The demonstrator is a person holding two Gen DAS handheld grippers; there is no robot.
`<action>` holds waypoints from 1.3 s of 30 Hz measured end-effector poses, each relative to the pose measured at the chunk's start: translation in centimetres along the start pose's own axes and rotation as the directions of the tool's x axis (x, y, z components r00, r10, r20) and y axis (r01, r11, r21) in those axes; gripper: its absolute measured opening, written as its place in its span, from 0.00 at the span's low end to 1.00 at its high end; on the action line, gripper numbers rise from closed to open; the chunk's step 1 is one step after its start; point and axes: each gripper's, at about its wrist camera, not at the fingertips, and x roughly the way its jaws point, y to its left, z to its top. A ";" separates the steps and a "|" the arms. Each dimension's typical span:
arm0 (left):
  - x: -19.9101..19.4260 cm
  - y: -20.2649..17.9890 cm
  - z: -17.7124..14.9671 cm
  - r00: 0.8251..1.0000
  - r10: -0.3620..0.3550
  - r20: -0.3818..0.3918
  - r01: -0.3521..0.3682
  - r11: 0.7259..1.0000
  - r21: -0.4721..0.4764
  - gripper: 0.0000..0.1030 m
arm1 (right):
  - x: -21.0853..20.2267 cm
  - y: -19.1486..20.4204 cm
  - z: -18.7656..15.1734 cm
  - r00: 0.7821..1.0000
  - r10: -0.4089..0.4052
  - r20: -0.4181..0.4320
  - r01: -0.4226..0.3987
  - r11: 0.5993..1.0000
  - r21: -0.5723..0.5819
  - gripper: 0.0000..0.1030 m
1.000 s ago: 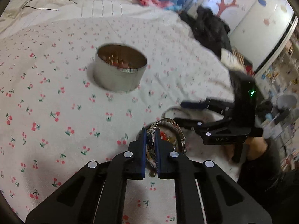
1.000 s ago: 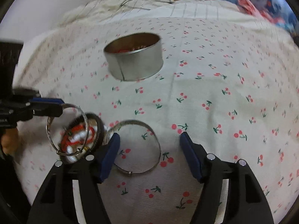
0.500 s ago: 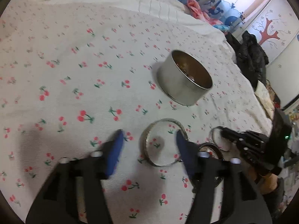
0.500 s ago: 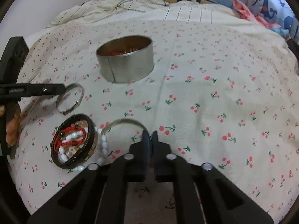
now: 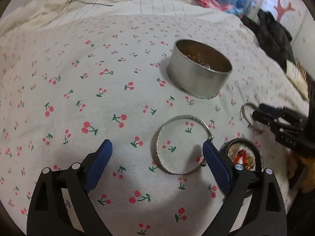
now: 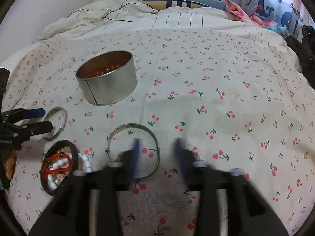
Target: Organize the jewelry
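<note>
Currently both grippers' jaws spread, holding nothing. Left gripper [image 5: 157,153] w/ large silver bangle [image 5: 182,144] flat on bed by its right finger; tin [image 5: 198,71] beyond, prob. destination. Right gripper [image 6: 156,151] overlaps bangle's rim.

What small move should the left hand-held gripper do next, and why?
Probably lower the left hand-held gripper a little rightward, so its open jaws straddle the rim of the large silver bangle, then close. The bangle lies flat on the cherry-print bedsheet, not yet in the round metal tin.
</note>
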 end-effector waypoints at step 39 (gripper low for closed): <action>-2.6 -0.2 1.1 0.995 0.025 0.092 -0.029 0.999 0.041 0.06 | -2.6 1.7 1.0 0.988 0.067 0.143 -0.071 0.997 0.025 0.04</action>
